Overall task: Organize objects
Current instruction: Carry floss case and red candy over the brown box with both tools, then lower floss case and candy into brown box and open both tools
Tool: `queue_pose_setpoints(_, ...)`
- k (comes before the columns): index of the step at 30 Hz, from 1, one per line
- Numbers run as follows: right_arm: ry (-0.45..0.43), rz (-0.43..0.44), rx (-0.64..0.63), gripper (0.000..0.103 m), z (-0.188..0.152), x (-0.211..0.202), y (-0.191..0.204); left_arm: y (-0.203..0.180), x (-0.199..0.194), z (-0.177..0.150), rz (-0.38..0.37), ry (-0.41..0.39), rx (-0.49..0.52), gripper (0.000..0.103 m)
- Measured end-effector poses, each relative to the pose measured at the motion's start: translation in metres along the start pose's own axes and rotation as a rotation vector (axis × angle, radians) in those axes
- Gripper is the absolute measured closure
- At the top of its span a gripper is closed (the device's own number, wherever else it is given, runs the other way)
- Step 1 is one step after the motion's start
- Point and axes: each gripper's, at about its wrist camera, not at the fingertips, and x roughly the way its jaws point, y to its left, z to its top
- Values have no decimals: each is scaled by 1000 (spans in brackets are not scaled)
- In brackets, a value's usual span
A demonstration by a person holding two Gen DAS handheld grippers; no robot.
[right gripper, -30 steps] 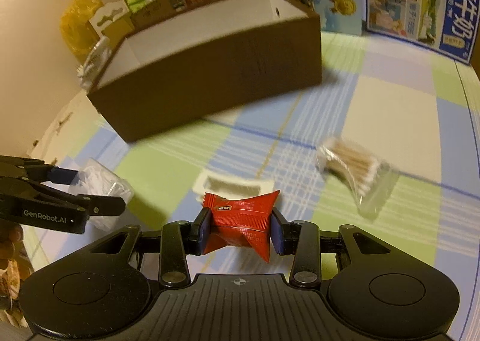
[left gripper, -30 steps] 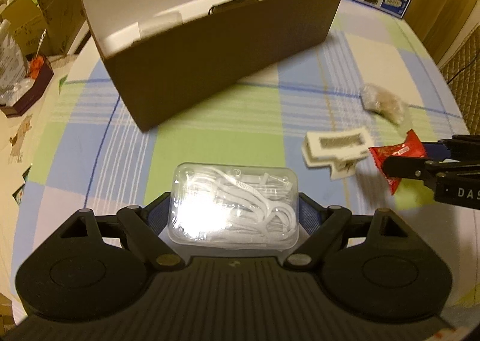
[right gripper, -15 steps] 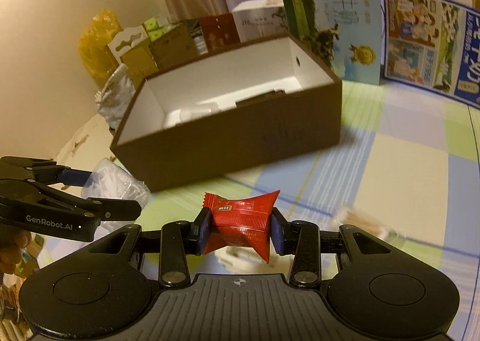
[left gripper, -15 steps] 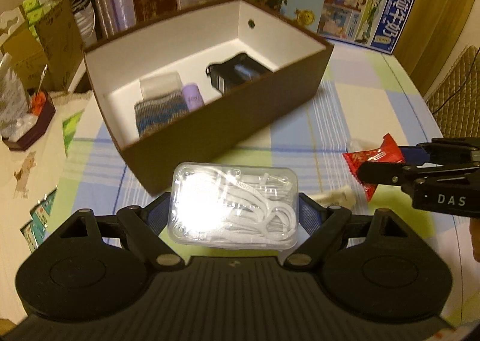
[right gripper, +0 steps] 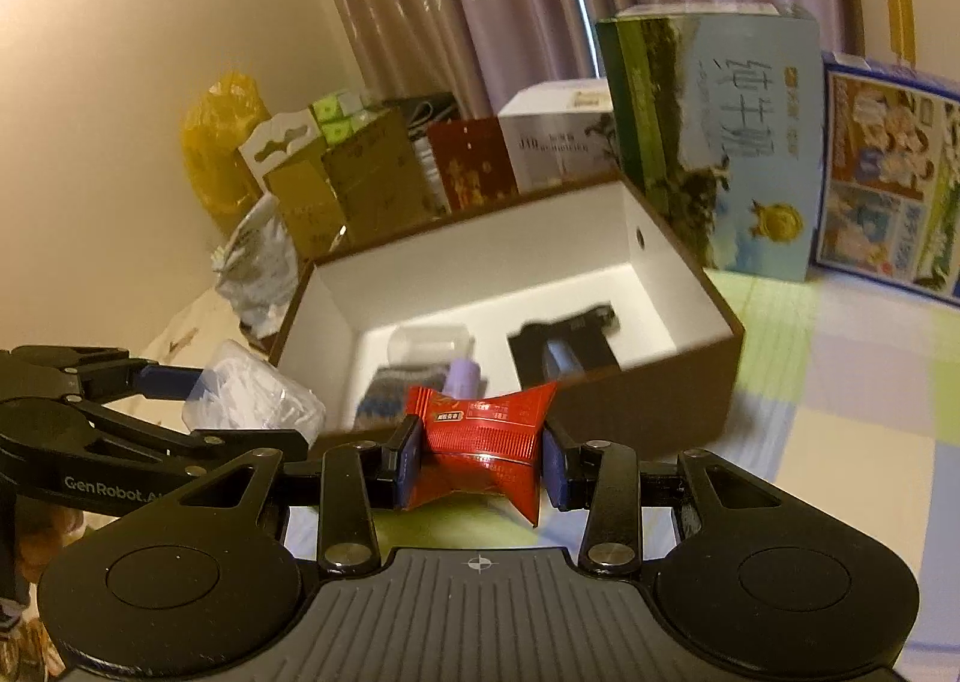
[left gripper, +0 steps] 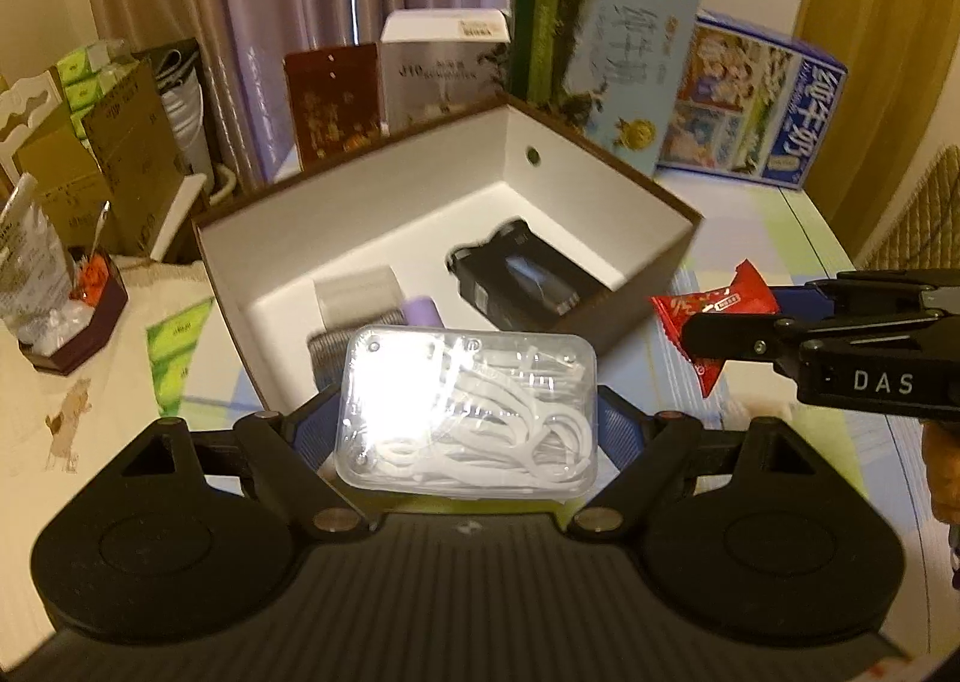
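Observation:
My left gripper (left gripper: 468, 418) is shut on a clear plastic case of white floss picks (left gripper: 468, 412), held above the near wall of a brown box (left gripper: 654, 286) with a white inside. My right gripper (right gripper: 480, 457) is shut on a red candy wrapper (right gripper: 480, 445), just in front of the box (right gripper: 660, 400). Inside the box lie a black device (left gripper: 522, 286), a small purple bottle (left gripper: 420, 313), a clear case (left gripper: 357, 295) and a knitted grey piece (right gripper: 387, 400). Each gripper shows in the other's view, with the floss case (right gripper: 252, 394) at the left and the candy (left gripper: 714, 310) at the right.
Tall cartons (left gripper: 606, 52) and a blue milk carton (left gripper: 762, 100) stand behind the box on the checked tablecloth (right gripper: 840, 382). Cardboard boxes (left gripper: 102, 154) and a small dark tray (left gripper: 72, 322) sit at the left. Curtains hang at the back.
Both grippers have risen and moved toward the box, so its inside now shows. The items left on the cloth have dropped out of view. Both holds are unchanged.

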Motion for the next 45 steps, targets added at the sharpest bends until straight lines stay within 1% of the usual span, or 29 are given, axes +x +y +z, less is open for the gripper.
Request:
queue_pose_setpoints(6, -10, -20, -14, 65, 28, 31, 0, 16, 24, 27, 3, -12, 1, 19)
queue_pose_setpoints(10, -10, -48, -13, 65, 43, 52, -5, 24, 45, 42, -2, -3, 2, 19)
queue_pose_setpoints(20, 20, -145, -2, 65, 72, 109, -29, 37, 113, 75, -9, 40, 13, 19)
queue_pose_setpoints(26, 41, -172, 36, 65, 88, 139, -49, 44, 154, 89, -14, 70, 10, 19)
queue_pose_setpoints(35, 61, -212, 99, 65, 101, 173, -72, 48, 208, 110, -22, 94, -4, 19)
queue_pose_setpoints(45, 76, -235, 95, 65, 103, 189, -82, 47, 246, 116, -15, 115, 4, 19)
